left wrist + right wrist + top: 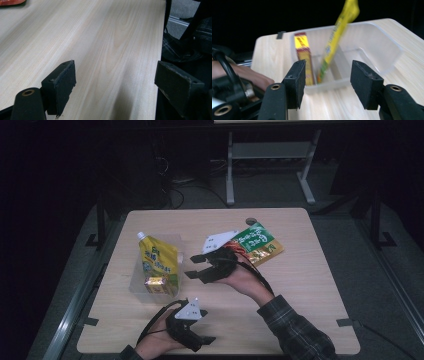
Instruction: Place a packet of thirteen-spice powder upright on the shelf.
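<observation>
A clear plastic bin (pixel 136 279) (pixel 387 50) stands on the left half of the table. Inside it a yellow spouted pouch (pixel 159 261) (pixel 337 35) leans upright, beside a small yellow-and-maroon box (pixel 156 284) (pixel 304 53). My right gripper (pixel 195 267) (pixel 327 82) hovers just right of the bin, jaws open toward it and empty. A green-and-orange snack bag (pixel 259 243) lies flat behind that hand. My left gripper (pixel 205 342) (pixel 115 82) rests near the table's front edge, jaws open wide over bare wood.
The wooden table (pixel 310 285) (pixel 112 37) has bare surface at the right and front. A person's plaid sleeve (pixel 295 332) comes in from the bottom right. Metal table legs (pixel 230 165) stand on the dark floor beyond the far edge.
</observation>
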`<state>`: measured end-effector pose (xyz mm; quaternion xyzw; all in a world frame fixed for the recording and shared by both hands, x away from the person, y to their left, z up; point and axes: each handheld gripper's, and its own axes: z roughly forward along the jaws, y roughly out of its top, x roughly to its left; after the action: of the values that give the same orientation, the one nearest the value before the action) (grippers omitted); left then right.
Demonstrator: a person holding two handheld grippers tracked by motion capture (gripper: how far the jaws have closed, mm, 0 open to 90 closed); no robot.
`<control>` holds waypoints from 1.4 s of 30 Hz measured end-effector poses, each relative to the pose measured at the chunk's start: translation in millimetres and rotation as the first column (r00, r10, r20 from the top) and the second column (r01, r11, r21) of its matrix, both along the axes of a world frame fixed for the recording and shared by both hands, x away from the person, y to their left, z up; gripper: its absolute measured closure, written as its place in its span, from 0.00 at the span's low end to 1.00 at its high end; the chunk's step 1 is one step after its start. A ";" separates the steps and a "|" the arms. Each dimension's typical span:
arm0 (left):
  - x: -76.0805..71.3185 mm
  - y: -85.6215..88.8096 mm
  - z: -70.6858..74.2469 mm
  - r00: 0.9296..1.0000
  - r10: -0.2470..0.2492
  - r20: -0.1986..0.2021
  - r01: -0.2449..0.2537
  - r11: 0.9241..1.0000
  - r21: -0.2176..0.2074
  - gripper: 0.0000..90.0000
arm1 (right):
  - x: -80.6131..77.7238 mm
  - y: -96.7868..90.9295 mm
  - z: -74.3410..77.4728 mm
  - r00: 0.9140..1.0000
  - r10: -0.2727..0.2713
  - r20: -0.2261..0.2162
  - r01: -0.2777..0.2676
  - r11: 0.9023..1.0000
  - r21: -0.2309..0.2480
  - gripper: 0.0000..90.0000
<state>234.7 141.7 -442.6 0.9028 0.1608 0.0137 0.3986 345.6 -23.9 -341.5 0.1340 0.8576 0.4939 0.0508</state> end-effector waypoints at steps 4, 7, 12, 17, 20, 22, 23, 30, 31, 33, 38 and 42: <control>0.7 -0.6 -0.2 1.000 0.005 -0.002 -0.005 1.000 0.001 0.18 | 3.5 -22.0 -4.0 0.999 -0.048 0.000 0.048 0.999 -0.005 0.50; 1.5 -0.3 0.2 1.000 0.005 0.000 -0.005 1.000 0.009 0.18 | 6.3 -35.9 -7.9 0.996 -0.084 -0.003 0.084 0.996 -0.016 0.49; 3.0 -0.5 0.0 1.000 0.018 -0.004 -0.018 1.000 0.002 0.18 | 18.0 -54.1 -17.2 0.987 -0.159 0.001 0.159 0.987 -0.035 0.49; 3.7 -1.1 0.5 1.000 0.025 -0.009 -0.025 1.000 -0.001 0.18 | 34.1 -65.8 -28.4 0.972 -0.236 -0.009 0.235 0.970 -0.057 0.55; 3.8 -0.4 0.9 1.000 0.026 -0.009 -0.026 1.000 -0.003 0.18 | 46.7 -71.5 -34.4 0.959 -0.283 -0.016 0.281 0.957 -0.068 0.62; 4.3 -0.2 1.2 1.000 0.029 -0.008 -0.029 1.000 -0.004 0.18 | 55.4 -74.1 -37.9 0.949 -0.314 -0.017 0.312 0.946 -0.084 0.66; 4.7 -0.1 1.4 1.000 0.027 -0.006 -0.027 1.000 -0.002 0.18 | 59.6 -75.8 -39.7 0.944 -0.328 -0.019 0.326 0.942 -0.081 0.69; 4.9 -1.3 1.3 1.000 0.018 -0.008 -0.018 1.000 -0.008 0.18 | 86.6 -82.7 -52.0 0.911 -0.413 -0.027 0.409 0.908 -0.095 0.88; 4.9 -1.5 1.2 1.000 0.017 -0.009 -0.017 1.000 -0.009 0.18 | 90.0 -82.9 -52.2 0.906 -0.423 -0.024 0.419 0.903 -0.096 0.93; 4.6 -1.4 1.2 1.000 0.018 -0.012 -0.018 1.000 -0.010 0.18 | 95.7 -83.9 -52.5 0.899 -0.438 -0.018 0.435 0.897 -0.075 1.00; 4.9 -0.3 2.1 1.000 0.023 -0.012 -0.023 1.000 -0.016 0.18 | 111.2 -84.1 -55.6 0.885 -0.465 -0.025 0.462 0.883 -0.078 1.00; 4.6 0.8 2.3 1.000 0.028 -0.007 -0.028 1.000 -0.015 0.18 | 123.1 -81.7 -61.1 0.870 -0.493 -0.011 0.490 0.867 -0.096 1.00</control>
<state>239.2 142.5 -440.3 0.8975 0.1748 0.0148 0.4047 468.8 -105.6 -402.6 0.3539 0.8174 0.4233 0.1658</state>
